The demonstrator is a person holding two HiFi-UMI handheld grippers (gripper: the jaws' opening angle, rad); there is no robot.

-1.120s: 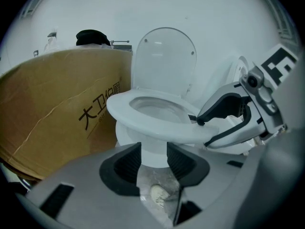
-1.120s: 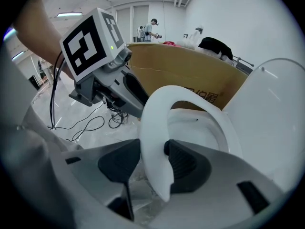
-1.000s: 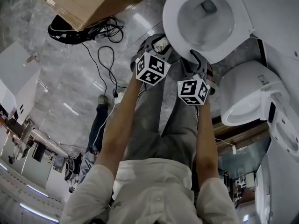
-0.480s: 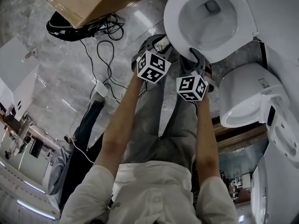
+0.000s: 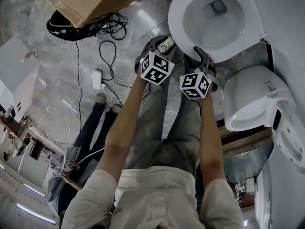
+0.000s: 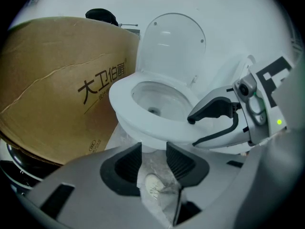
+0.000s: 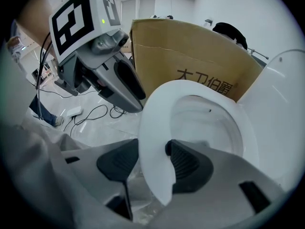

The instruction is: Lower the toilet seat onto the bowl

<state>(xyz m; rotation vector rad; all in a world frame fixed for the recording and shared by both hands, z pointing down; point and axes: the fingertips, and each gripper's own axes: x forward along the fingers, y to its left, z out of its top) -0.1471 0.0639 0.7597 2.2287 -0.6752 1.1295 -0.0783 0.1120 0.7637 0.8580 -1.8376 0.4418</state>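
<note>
Toilet seat [image 7: 157, 128] sits low over the bowl [image 6: 157, 128]; can't tell if it's fully seated. Lid [image 6: 174, 42] stands upright behind it. Right gripper [image 7: 151, 149] is clamped on the seat's front edge, one pad on each face. Left gripper [image 6: 153, 154] is just beside it at the bowl's front, jaws a narrow gap apart, holding nothing. Cardboard box [image 6: 62, 80] is beside the toilet, cables [image 5: 102, 51] lie on the floor, and a second toilet [image 5: 248, 97] is nearby.

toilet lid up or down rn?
Up. In the left gripper view the lid stands upright behind the open bowl.
</note>
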